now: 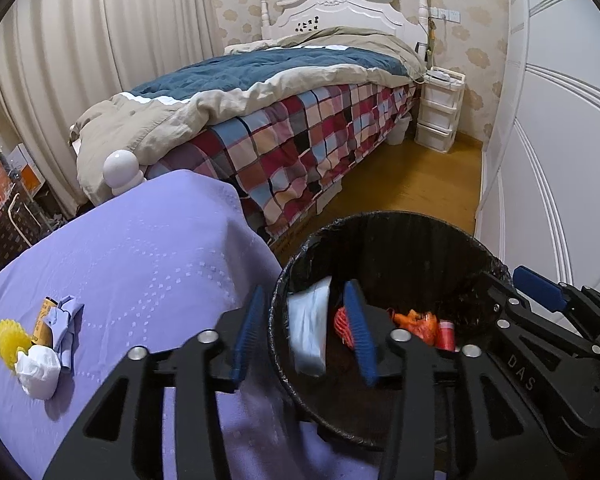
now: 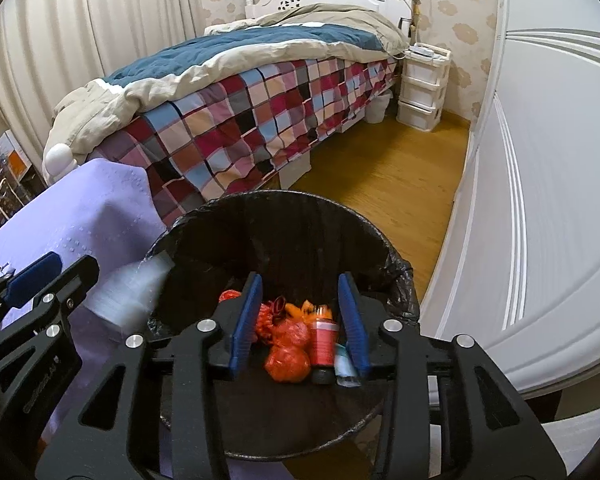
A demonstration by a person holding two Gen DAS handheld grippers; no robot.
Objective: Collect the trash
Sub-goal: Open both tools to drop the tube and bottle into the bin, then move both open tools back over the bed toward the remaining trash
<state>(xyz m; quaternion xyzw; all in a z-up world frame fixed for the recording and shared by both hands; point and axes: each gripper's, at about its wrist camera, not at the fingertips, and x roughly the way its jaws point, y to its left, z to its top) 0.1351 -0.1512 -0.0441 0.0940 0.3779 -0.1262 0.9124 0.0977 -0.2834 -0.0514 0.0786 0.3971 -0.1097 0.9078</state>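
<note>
A black-lined trash bin [image 1: 384, 224] [image 2: 284, 204] stands beside a table with a purple cloth [image 1: 140, 264]. My left gripper [image 1: 306, 332] is open over the bin's left rim; a pale blurred packet [image 1: 310, 328] [image 2: 128, 292] is in the gap between its fingers, touching neither, at the bin's mouth. My right gripper [image 2: 298, 320] is open and empty above the bin. Inside lie orange-red wrappers [image 2: 286, 344] and a red tube [image 2: 324, 340]. On the cloth at the left lie a yellow spiky ball [image 1: 8, 340], a white wad [image 1: 38, 370], a crumpled blue glove [image 1: 66, 328] and a yellow box [image 1: 46, 322].
A bed with a plaid cover [image 1: 300, 140] stands behind the table and bin. White wardrobe doors [image 2: 540, 200] run along the right. Wooden floor [image 2: 392, 184] lies between them. A white drawer unit [image 1: 440, 112] stands at the far end. Boxes [image 1: 4, 200] are stacked at the far left.
</note>
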